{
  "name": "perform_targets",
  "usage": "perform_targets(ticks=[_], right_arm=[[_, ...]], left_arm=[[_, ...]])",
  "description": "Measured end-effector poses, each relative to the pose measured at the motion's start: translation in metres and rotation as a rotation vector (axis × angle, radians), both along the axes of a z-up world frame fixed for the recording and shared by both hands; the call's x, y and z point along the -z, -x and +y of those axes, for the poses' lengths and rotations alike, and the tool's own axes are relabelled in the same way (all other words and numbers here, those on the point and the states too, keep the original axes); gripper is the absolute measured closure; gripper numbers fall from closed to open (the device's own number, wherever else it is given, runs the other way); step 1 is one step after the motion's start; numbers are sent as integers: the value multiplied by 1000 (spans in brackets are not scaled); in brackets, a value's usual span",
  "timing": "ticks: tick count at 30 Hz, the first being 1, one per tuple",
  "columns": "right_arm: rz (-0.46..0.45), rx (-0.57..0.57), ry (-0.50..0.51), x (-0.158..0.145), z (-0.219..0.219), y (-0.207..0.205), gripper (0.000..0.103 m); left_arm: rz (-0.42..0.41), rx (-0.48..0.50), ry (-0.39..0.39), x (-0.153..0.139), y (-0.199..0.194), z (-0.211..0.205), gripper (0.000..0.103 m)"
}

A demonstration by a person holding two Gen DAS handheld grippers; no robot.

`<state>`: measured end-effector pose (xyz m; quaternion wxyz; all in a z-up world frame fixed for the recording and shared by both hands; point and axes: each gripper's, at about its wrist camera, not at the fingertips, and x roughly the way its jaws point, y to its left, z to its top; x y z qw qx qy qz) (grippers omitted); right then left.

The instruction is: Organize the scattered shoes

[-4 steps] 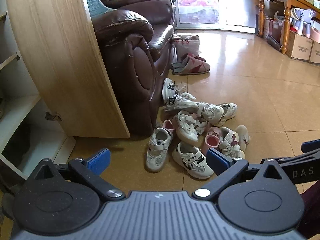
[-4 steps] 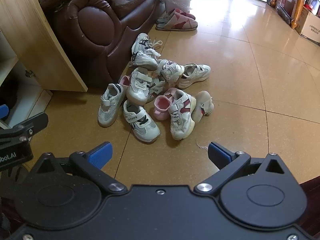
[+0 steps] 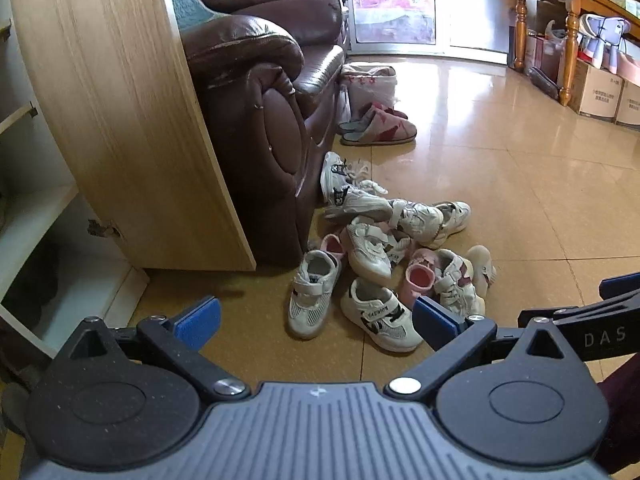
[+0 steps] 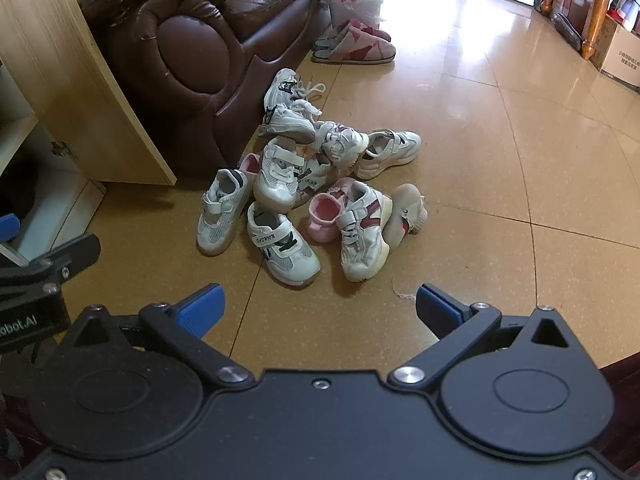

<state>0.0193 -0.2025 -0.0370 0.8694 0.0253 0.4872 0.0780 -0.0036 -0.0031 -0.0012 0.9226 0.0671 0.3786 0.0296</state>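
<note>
Several small white sneakers lie heaped on the floor beside the sofa. Nearest are a white mesh sneaker (image 3: 310,294) (image 4: 220,212), a white sneaker with black marks (image 3: 380,316) (image 4: 284,246), a pink shoe (image 3: 418,278) (image 4: 324,216) and a white sneaker with dark red stripes (image 4: 362,232) (image 3: 456,284). A laced sneaker (image 3: 344,192) (image 4: 286,110) leans against the sofa. My left gripper (image 3: 316,322) is open and empty, a short way before the pile. My right gripper (image 4: 320,308) is also open and empty, hovering just short of the shoes.
A brown leather sofa (image 3: 264,120) (image 4: 192,40) stands left of the pile. A wooden cabinet door (image 3: 120,120) hangs open beside white shelves (image 3: 28,220). A pair of slippers (image 3: 376,130) (image 4: 354,46) and a bag (image 3: 370,82) lie farther back. A wooden table (image 3: 568,40) with boxes is far right.
</note>
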Motion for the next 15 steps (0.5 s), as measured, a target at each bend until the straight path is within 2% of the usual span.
perform_targets(ticks=[9, 15], right_arm=[[-11, 3, -11, 0, 0, 5, 0], [14, 1, -17, 3, 0, 9, 0]], left_arm=[[16, -3, 6, 0, 10, -3, 0], [29, -7, 12, -2, 5, 3, 0]])
